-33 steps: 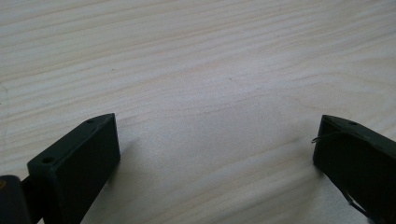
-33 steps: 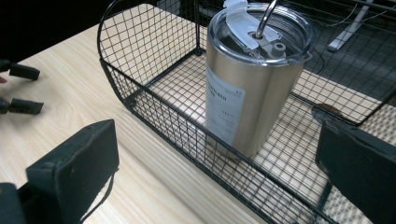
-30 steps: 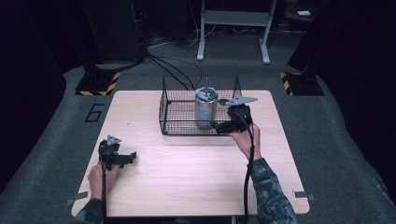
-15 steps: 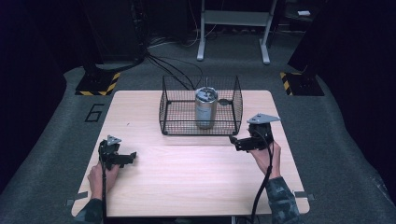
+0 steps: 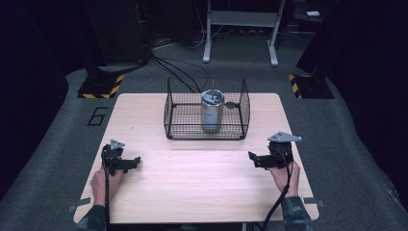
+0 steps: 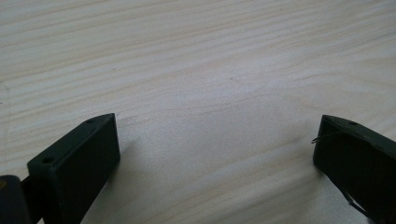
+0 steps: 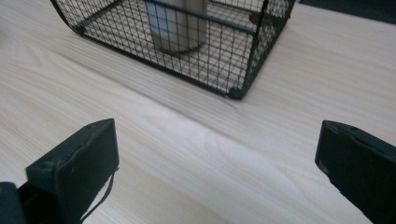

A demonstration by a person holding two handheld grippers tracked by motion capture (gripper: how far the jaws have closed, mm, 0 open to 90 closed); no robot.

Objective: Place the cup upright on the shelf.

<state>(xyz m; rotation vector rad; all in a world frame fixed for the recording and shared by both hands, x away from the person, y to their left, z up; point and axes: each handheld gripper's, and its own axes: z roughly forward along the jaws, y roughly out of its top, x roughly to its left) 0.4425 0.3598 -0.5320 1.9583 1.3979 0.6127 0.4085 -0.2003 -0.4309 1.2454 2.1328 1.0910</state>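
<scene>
At the twelve o'clock end of the bench (image 5: 192, 192) stands the black wire basket (image 5: 207, 129), and inside it, upright and about centred, is the metal can (image 5: 212, 111). That looks like the thing you have been handling, now sitting where it belongs.

Your main risk from here is the basket's near wall. If your right gripper (image 5: 254, 159) goes forward low toward eleven o'clock, its fingers could catch the mesh and drag the light basket, or tip the can, which stands tall on a narrow base. The trailing cable by your right hand (image 5: 280, 175) could also snag the bench edge.

Both sets of fingers are spread wide and hold nothing. Your left gripper (image 5: 134, 161) sits at about eight o'clock over bare wood, close to the surface; contact cannot be judged. Your right gripper, at four o'clock, is well clear of the basket.
</scene>
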